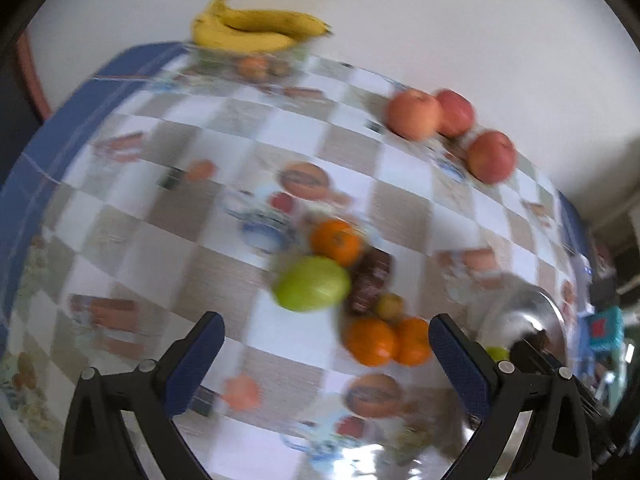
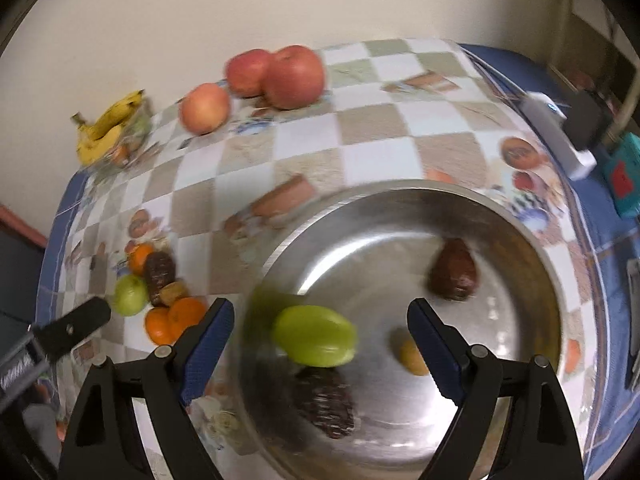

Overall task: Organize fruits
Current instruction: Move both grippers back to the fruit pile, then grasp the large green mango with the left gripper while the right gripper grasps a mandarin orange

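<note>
In the steel bowl (image 2: 400,216) lie a green fruit (image 2: 316,335), two dark reddish-brown fruits (image 2: 453,270) and a small yellow one (image 2: 412,356); the right gripper (image 2: 320,336) hangs above, jaws wide, holding nothing. On the checked tablecloth (image 1: 352,148) a pile of oranges (image 1: 370,340) and another green fruit (image 1: 312,289) sits just ahead of the left gripper (image 1: 326,344), also spread wide. Three apples (image 1: 414,114) and bananas (image 1: 256,26) lie farther back.
</note>
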`<state>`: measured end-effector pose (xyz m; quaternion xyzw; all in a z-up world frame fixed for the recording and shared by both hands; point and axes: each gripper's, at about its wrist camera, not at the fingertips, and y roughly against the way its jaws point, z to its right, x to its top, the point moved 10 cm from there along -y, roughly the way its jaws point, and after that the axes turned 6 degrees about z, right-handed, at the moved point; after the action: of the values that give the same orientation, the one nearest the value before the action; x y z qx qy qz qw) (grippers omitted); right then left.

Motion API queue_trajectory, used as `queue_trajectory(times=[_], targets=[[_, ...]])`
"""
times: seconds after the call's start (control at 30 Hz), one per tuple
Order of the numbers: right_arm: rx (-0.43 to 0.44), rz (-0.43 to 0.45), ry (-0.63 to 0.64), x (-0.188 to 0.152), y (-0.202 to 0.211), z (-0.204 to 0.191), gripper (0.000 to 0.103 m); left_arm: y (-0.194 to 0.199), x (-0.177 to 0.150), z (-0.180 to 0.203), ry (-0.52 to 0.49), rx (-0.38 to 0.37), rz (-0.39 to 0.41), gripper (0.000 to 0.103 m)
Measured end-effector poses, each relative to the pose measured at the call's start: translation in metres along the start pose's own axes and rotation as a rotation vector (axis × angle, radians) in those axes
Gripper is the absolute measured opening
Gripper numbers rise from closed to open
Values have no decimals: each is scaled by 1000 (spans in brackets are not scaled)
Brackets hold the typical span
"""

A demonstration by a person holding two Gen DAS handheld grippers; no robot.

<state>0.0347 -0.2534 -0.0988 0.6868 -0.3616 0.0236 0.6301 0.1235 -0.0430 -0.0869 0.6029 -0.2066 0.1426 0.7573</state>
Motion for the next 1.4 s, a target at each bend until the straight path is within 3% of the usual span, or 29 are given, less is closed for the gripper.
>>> queue_trajectory(times=[0.13,0.37,0.73,0.9,1.0,1.07,1.2,1.4], targets=[[44,-3,34,-3,-6,-25,89,4,14,-25,-31,71,71,103],[119,-7,98,-7,-12,-67,89,9,26,-33,60,-101,98,103],[140,15,136,-2,-16,-95,89,8,41,-12,-62,-128,187,103],[138,18,149,-1,-18,-99,86,12,48,-9,-51,-156,222,102],[151,26,151,1,-17,-102,72,9,48,-3,-47,-187,210,100],[155,24,154,0,-16,-104,71,3,45,1,-67,-183,193,92],[158,-3,166,-6,-21,-107,53,-17,30,8,-58,-222,115,86],[147,-48,163,-17,-37,-104,47,-47,11,3,10,-225,18,85]])
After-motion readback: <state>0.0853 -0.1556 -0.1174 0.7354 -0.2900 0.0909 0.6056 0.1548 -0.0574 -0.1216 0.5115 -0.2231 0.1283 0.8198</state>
